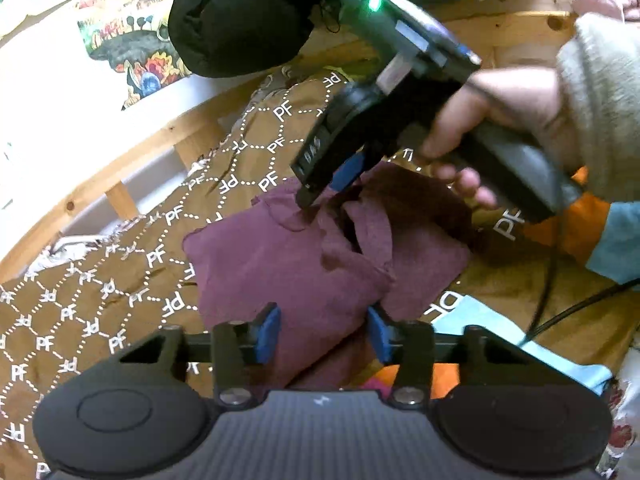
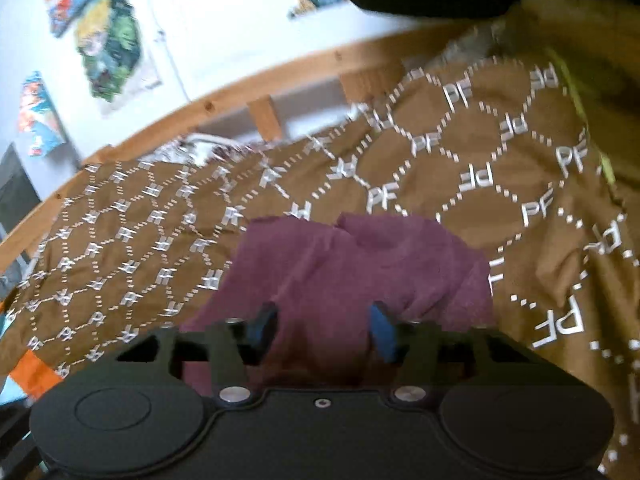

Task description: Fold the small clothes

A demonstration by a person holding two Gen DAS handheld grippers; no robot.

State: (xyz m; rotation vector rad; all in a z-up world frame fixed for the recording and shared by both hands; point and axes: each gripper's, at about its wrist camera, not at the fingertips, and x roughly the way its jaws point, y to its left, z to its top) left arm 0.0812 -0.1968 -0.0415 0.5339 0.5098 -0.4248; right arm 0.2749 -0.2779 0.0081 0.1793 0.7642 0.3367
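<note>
A small maroon garment (image 1: 280,264) lies crumpled on a brown blanket (image 1: 100,300) printed with white "PF" marks. My left gripper (image 1: 324,330) is open, its blue pads on either side of the garment's near edge. My right gripper (image 1: 324,196) reaches in from the upper right, fingertips down on the garment's far edge, jaws apart. In the right wrist view the garment (image 2: 352,264) lies right under my open right gripper (image 2: 324,330), on the same blanket (image 2: 480,152).
A black padded bundle (image 1: 236,16) sits at the far side by a wooden bed rail (image 1: 120,168). Orange and light blue fabric (image 1: 600,240) lies to the right with a black cable (image 1: 576,308). Posters (image 2: 108,40) hang on the white wall.
</note>
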